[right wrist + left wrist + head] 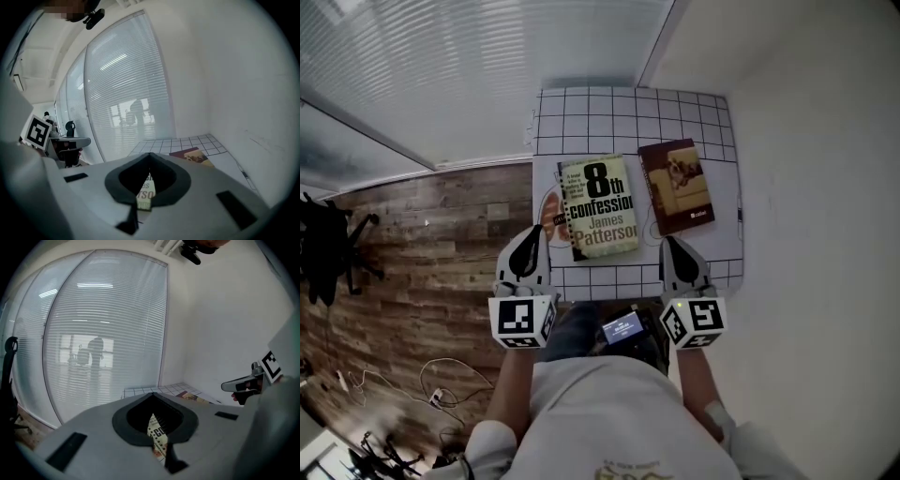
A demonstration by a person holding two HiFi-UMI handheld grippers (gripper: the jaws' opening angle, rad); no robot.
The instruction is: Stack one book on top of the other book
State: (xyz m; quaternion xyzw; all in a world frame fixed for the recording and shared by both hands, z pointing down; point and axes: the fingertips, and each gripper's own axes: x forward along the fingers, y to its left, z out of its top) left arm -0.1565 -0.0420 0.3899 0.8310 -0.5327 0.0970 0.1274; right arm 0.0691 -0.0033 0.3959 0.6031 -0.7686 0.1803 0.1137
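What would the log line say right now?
yellow book beside brown book, unstacked | left gripper shut | right gripper shut

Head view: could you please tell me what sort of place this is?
Probably an office or lab room: a glass wall with horizontal blinds, a wood-plank floor with a black office chair on it, and a small grid-topped table set against a white wall.

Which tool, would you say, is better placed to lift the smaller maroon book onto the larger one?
Probably the right. The right tool, jaws shut, sits by the near edge of the maroon book; the left tool sits past the larger book, which lies between them.
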